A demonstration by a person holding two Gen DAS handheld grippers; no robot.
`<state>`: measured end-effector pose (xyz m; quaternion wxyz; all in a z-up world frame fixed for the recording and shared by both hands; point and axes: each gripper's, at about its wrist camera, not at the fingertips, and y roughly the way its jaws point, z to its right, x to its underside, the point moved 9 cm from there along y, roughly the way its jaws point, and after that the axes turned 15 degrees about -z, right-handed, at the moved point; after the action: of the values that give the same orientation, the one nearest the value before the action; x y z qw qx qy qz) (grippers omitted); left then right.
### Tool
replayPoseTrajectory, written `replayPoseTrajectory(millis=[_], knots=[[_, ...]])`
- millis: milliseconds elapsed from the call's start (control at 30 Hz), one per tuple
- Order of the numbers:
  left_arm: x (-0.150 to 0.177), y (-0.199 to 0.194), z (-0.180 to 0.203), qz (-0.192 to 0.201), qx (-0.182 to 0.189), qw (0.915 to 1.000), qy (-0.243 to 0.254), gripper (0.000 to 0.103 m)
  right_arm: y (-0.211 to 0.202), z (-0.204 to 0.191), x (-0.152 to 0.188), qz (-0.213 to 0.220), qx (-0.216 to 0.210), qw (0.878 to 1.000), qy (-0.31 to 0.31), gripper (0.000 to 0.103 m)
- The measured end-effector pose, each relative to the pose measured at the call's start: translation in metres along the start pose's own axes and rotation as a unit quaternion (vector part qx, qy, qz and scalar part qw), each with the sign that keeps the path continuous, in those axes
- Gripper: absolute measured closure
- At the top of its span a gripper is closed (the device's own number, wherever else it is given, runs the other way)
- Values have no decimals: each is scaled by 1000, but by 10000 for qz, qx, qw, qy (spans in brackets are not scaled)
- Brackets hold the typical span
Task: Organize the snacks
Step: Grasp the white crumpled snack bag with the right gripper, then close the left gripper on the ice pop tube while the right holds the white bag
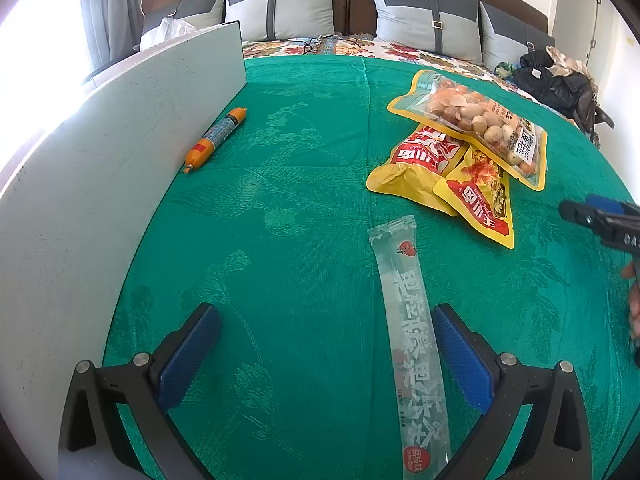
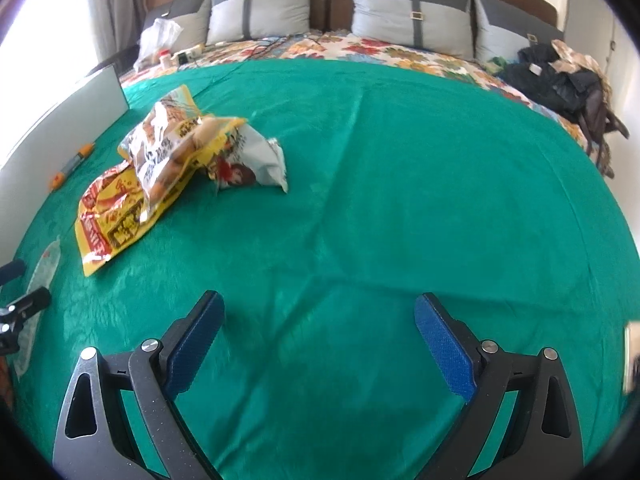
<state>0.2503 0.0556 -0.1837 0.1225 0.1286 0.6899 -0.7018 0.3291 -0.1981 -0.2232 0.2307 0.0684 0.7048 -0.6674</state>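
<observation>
Snacks lie on a green patterned bedspread [image 1: 304, 184]: one long clear jelly-stick packet [image 1: 412, 340], one orange sausage stick [image 1: 216, 138] beside an upright white board [image 1: 100, 160], and a pile of one clear-fronted peanut bag [image 1: 476, 120] over two yellow-and-red pouches [image 1: 424, 168], with one silver bag [image 2: 256, 160] visible from the right wrist. The left gripper [image 1: 324, 344] stands wide, the jelly packet between its fingers but untouched. The right gripper [image 2: 320, 332] stands wide over bare cloth. Four grey pillows [image 1: 280, 8] line the headboard.

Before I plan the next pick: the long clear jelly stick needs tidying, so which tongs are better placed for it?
Left. The jelly stick lies between the open left tongs; the right tongs hang open over bare green cloth.
</observation>
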Motion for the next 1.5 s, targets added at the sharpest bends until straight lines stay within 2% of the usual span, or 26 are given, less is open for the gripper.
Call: replayPoseTrajectory(millis=[100, 167, 233, 267, 300, 433, 633, 800, 867, 933, 1033, 1100, 1200, 1500], knots=[[0, 0, 0, 0, 0, 10000, 0, 0, 6, -22, -36, 145, -263, 9988, -383, 7], [0, 0, 0, 0, 4, 10000, -1, 0, 12, -35, -53, 173, -225, 9973, -684, 8], [0, 0, 0, 3, 10, 10000, -1, 0, 23, -44, -59, 19, -219, 9955, -922, 12], [0, 0, 0, 3, 12, 10000, -2, 0, 29, -46, -59, -117, -310, 9948, -963, 51], [0, 0, 0, 4, 12, 10000, -1, 0, 28, -45, -59, -128, -404, 9951, -893, 57], [0, 0, 0, 5, 18, 10000, -1, 0, 9, -33, -38, -117, -573, 9971, -478, 59], [0, 0, 0, 6, 14, 10000, 1, 0, -50, -28, 44, 43, -692, 9976, -79, 58], [-1, 0, 0, 5, 13, 10000, 0, 0, -75, -36, 108, -42, -828, 9957, 414, 58], [-1, 0, 0, 6, 15, 10000, 0, 0, -72, -39, 120, -104, -754, 9959, 479, 58], [-1, 0, 0, 6, 14, 10000, 0, 0, -61, -45, 125, -223, -646, 9973, 285, 57], [-1, 0, 0, 6, 14, 10000, 0, 0, -54, -51, 124, -50, -233, 9997, -31, 46], [-1, 0, 0, 6, 14, 10000, 0, 0, -49, -55, 121, 3, -239, 9997, -81, 20], [-1, 0, 0, 6, 14, 10000, 1, 0, -44, -63, 119, -66, 14, 9995, -307, 13], [-1, 0, 0, 6, 14, 10000, 1, 0, -41, -62, 121, -115, -68, 9994, -323, 6]])
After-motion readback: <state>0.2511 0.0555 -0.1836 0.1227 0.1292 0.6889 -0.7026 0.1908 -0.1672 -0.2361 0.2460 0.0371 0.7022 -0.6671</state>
